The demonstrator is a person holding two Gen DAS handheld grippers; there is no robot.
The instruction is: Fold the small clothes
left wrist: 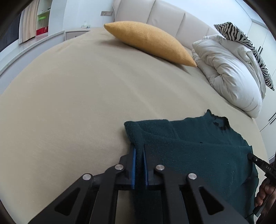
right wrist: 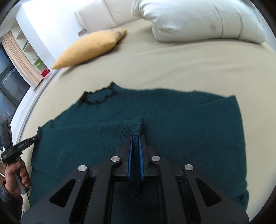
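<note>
A dark green knit sweater [left wrist: 198,151] lies flat on the beige bed sheet [left wrist: 77,103], its black-edged neckline [right wrist: 98,96] towards the pillows. My left gripper [left wrist: 138,150] is shut on a folded edge of the sweater at its left side, with knit fabric pinched between the blue pads. My right gripper [right wrist: 136,137] is shut on a ribbed sleeve end lying over the sweater's [right wrist: 181,124] middle. In the right wrist view the left gripper [right wrist: 38,136] shows at the sweater's left edge, held by a hand [right wrist: 17,174]. In the left wrist view the right gripper [left wrist: 250,156] shows on the sweater's right.
A yellow pillow [left wrist: 151,41] and a bunched white duvet [left wrist: 229,72] lie near the cream headboard [left wrist: 165,15], with a zebra-print pillow [left wrist: 245,43] on the duvet. Shelves and a curtain [right wrist: 22,56] stand beyond the bed's left side.
</note>
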